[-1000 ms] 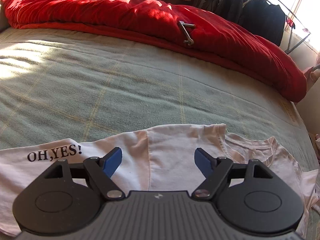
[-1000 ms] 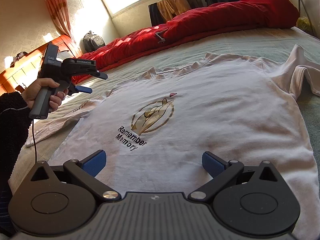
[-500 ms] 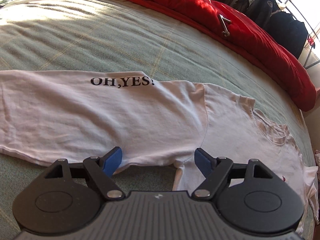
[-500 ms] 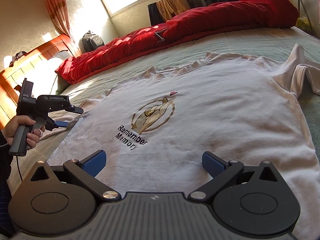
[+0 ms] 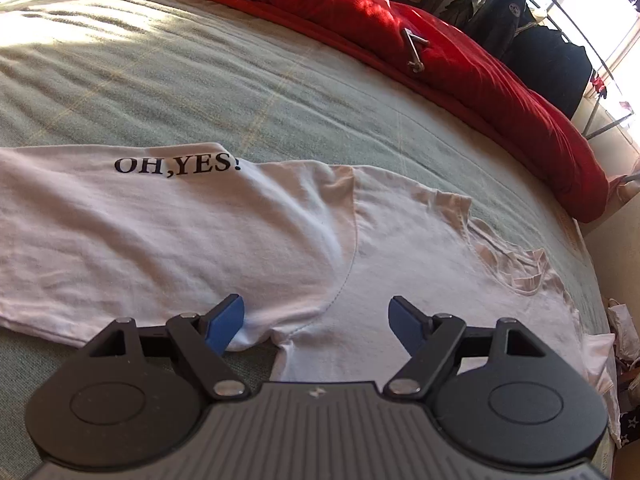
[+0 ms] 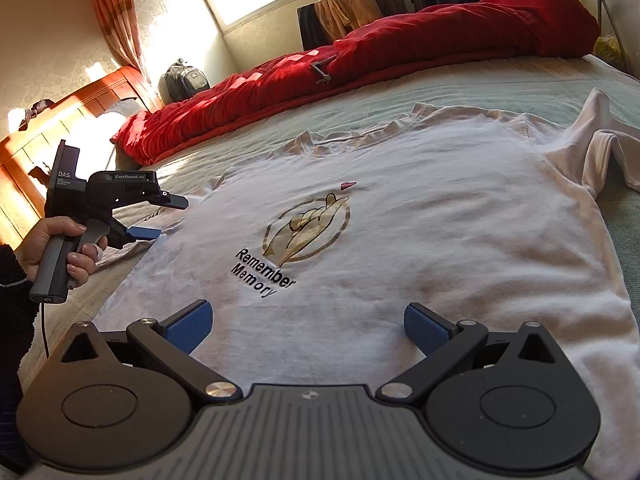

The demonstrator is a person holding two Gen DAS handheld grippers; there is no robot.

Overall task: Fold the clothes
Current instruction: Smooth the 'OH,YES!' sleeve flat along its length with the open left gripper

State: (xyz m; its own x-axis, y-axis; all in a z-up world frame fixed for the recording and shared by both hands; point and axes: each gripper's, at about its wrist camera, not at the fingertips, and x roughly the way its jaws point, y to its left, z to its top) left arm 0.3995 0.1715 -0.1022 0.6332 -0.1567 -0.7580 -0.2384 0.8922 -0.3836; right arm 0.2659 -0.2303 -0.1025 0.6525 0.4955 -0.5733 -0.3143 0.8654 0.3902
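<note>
Though flat, T-shirt point(image 6: 420, 240) collar toward duvet point(image 6: 400, 48)

Left claw point(image 5: 316, 322) spread wide, right claw point(image 6: 308, 326) likewise spread

My T-shirt point(image 6: 420, 240) is white, with a gold hand-in-a-ring print point(image 6: 306, 228) at its chest and black "Remember Memory" lettering just below that; its sleeve point(image 5: 120, 216) carries black "OH,YES!". Under the T-shirt, the bed cover point(image 5: 200, 92) is pale green with faint yellow checks. Beyond the T-shirt lies a red quilt point(image 6: 400, 48). My grippers are black with blue pads point(image 6: 188, 326).
</note>
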